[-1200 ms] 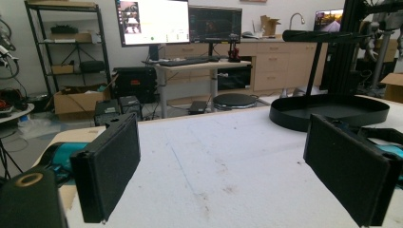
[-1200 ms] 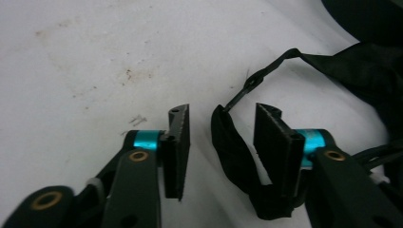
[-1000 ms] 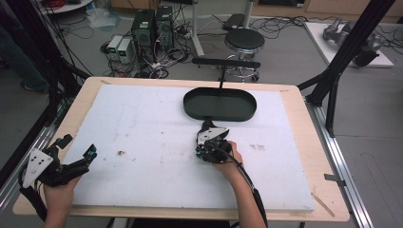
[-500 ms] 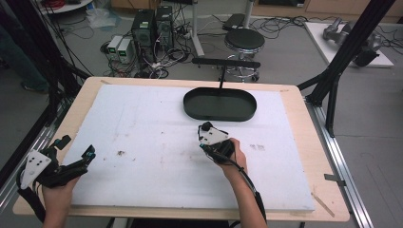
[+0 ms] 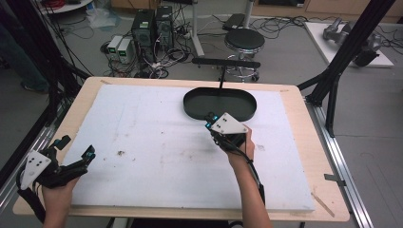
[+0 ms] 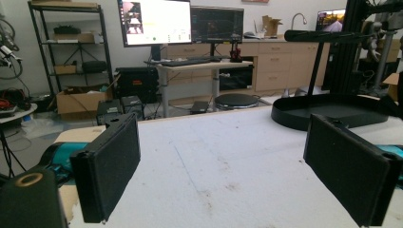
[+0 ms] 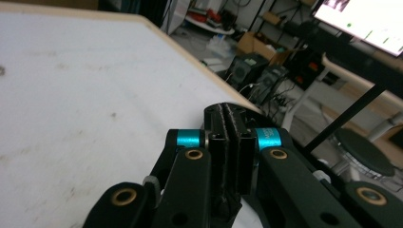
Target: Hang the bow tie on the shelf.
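Right gripper [image 5: 212,124] is closed — in the right gripper view its pads [image 7: 231,142] press flat together with nothing between them. It sits above the white mat [image 5: 157,142], just in front of the black oval tray [image 5: 219,105] at the mat's far edge. Left gripper [image 5: 76,152] is near the mat's front left corner, jaws wide apart — empty, well away from the tray. Mat lies on a wooden table [image 5: 311,142].
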Available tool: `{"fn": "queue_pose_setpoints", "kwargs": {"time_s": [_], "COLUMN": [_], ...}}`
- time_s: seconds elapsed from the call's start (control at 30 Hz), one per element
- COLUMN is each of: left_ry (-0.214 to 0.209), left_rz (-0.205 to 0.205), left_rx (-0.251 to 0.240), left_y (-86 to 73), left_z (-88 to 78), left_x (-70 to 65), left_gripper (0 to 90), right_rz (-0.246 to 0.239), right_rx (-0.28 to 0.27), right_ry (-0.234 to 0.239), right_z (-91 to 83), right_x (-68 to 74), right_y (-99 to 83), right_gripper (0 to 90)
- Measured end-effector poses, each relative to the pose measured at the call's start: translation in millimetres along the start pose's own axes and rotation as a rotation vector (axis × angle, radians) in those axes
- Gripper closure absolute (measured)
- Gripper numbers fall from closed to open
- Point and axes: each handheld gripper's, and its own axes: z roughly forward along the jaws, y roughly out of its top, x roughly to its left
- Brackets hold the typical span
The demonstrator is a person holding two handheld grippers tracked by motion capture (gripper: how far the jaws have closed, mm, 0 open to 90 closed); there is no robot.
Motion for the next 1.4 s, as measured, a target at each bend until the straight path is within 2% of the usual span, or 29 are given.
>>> {"fn": "queue_pose_setpoints", "kwargs": {"time_s": [0.13, 0.37, 0.4, 0.47, 0.63, 0.73, 0.8, 0.87, 0.97, 1.13, 1.27, 1.4], "left_ry": [0.001, 0.002, 0.002, 0.002, 0.006, 0.008, 0.011, 0.012, 0.014, 0.01, 0.006, 0.001], "left_rz": [-0.002, -0.005, -0.004, -0.006, -0.01, -0.011, -0.014, -0.019, -0.023, -0.03, -0.033, -0.035], "left_rx": [0.0, 0.0, 0.001, 0.001, 0.005, 0.009, 0.004, 0.002, 0.005, 0.004, 0.008, 0.012], "left_y": [-0.2, -1.0, -1.1, -1.3, -2.6, -3.6, -3.6, -3.8, -4.7, -6.0, -6.8, -7.9], "left_z": [0.1, 0.8, 0.7, 0.8, 1.5, 1.8, 1.6, 1.3, 1.4, 2.9, 3.4, 4.5], "left_x": [0.1, 1.0, 1.4, 1.9, 3.5, 4.4, 5.1, 6.1, 7.9, 7.7, 7.4, 6.8], "left_gripper": [12.4, 12.4, 12.4, 12.4, 12.4, 12.4, 12.4, 12.4, 12.4, 12.4, 12.4, 12.4], "right_rz": [0.007, 0.025, 0.037, 0.04, 0.07, 0.073, 0.077, 0.08, 0.095, 0.115, 0.118, 0.142], "right_rx": [-0.047, -0.069, -0.075, -0.075, -0.088, -0.083, -0.078, -0.075, -0.067, -0.043, -0.038, -0.023], "right_ry": [-0.016, -0.019, -0.016, -0.015, 0.003, 0.004, 0.003, 0.001, -0.004, -0.016, -0.013, -0.016], "right_z": [1.2, 9.7, 14.3, 15.9, 31.9, 38.9, 51.8, 54.9, 71.1, 86.0, 91.8, 98.8], "right_x": [-12.6, -30.2, -36.9, -39.2, -57.7, -62.9, -72.1, -74.1, -87.2, -101.2, -108.5, -117.7], "right_y": [16.9, 35.3, 41.2, 43.1, 59.8, 66.2, 74.8, 76.3, 80.0, 77.9, 77.3, 74.7], "right_gripper": [88.3, 88.3, 88.3, 88.3, 88.3, 88.3, 88.3, 88.3, 88.3, 88.3, 88.3, 88.3]}}
